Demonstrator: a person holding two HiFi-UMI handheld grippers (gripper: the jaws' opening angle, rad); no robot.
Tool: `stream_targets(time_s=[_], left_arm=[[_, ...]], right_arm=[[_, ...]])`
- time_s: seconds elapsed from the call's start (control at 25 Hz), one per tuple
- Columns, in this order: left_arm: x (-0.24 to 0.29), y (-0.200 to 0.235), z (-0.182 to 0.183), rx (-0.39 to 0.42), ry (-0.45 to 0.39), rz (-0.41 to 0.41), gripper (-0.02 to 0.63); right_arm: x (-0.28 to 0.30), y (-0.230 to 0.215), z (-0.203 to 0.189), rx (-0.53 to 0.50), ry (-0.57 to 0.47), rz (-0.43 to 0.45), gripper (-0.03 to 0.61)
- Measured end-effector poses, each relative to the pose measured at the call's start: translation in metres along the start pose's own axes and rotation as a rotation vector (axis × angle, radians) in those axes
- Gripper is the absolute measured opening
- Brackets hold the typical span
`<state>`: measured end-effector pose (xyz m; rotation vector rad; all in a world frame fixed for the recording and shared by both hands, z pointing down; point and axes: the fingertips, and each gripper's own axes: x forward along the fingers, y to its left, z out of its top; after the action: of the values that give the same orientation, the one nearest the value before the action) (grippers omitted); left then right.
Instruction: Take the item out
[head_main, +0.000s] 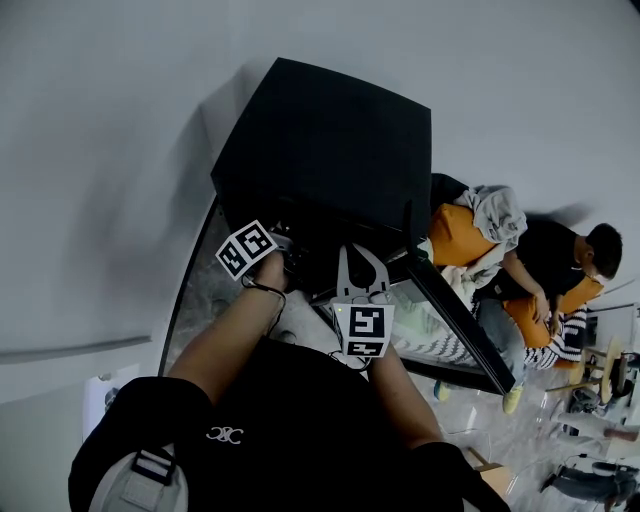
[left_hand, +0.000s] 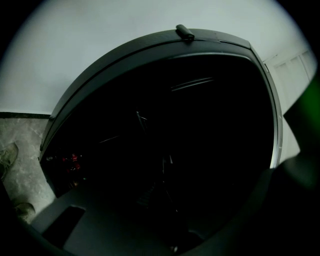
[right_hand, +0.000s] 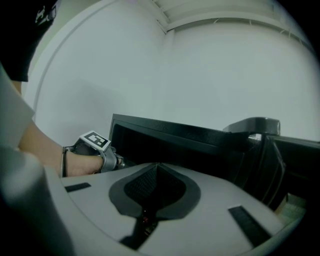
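Note:
A large black box (head_main: 330, 140) stands against the white wall, its front door (head_main: 455, 325) swung open to the right. My left gripper (head_main: 288, 257) reaches into the dark opening, and its fingertips are hidden inside. The left gripper view shows only the black interior (left_hand: 165, 125). Faint thin shapes (left_hand: 166, 167) stand ahead of the jaws, too dark to name. I cannot tell how the left jaws stand or whether anything is between them. My right gripper (head_main: 361, 272) (right_hand: 157, 167) hovers just outside the opening, shut with nothing in it. Beyond it, the left gripper (right_hand: 107, 160) shows at the opening's left edge.
The open door (right_hand: 260, 150) juts out on the right beside my right gripper. Small red lights (left_hand: 72, 161) glow at the interior's left. Two people (head_main: 555, 265) sit to the right on orange seats (head_main: 455, 235). Marbled floor (head_main: 205, 290) lies left of the box.

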<state>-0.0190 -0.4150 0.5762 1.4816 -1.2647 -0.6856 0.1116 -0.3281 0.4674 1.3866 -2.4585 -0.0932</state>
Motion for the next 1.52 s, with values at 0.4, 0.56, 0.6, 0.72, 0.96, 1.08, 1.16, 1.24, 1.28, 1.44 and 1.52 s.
stream_targets(time_s=[0.4, 0.56, 0.6, 0.72, 0.96, 1.08, 1.16, 1.24, 1.28, 1.44, 1.52], left_arm=[[-0.023, 0.002, -0.007, 0.001, 0.014, 0.007, 0.064], [-0.036, 0.004, -0.010, 0.004, 0.027, 0.011, 0.064], [-0.039, 0.004, -0.012, 0.003, 0.031, 0.013, 0.064], [-0.048, 0.006, -0.016, 0.005, 0.041, 0.013, 0.064], [-0.065, 0.007, -0.022, 0.016, 0.055, 0.014, 0.064], [-0.070, 0.008, -0.023, 0.011, 0.059, 0.017, 0.064], [-0.072, 0.009, -0.023, 0.011, 0.063, 0.016, 0.064], [-0.075, 0.009, -0.024, 0.009, 0.067, 0.016, 0.064], [-0.076, 0.009, -0.025, 0.007, 0.069, 0.016, 0.064], [-0.078, 0.011, -0.027, 0.006, 0.074, 0.016, 0.064], [-0.078, 0.011, -0.027, 0.010, 0.077, 0.016, 0.064]], right_arm=[[0.001, 0.017, 0.004, -0.018, 0.006, 0.067, 0.006], [0.008, 0.023, -0.001, -0.058, 0.040, 0.081, 0.006], [0.010, 0.023, -0.003, -0.063, 0.052, 0.082, 0.006], [0.017, 0.021, -0.010, -0.074, 0.097, 0.079, 0.006], [0.029, 0.025, -0.016, -0.164, 0.171, 0.089, 0.006], [0.036, 0.029, -0.029, -0.217, 0.260, 0.112, 0.071], [0.042, 0.034, -0.038, -0.288, 0.318, 0.139, 0.101], [0.047, 0.036, -0.045, -0.391, 0.360, 0.153, 0.103], [0.050, 0.037, -0.048, -0.453, 0.379, 0.159, 0.103], [0.060, 0.039, -0.068, -0.689, 0.466, 0.195, 0.106], [0.064, 0.038, -0.075, -0.750, 0.501, 0.213, 0.106]])
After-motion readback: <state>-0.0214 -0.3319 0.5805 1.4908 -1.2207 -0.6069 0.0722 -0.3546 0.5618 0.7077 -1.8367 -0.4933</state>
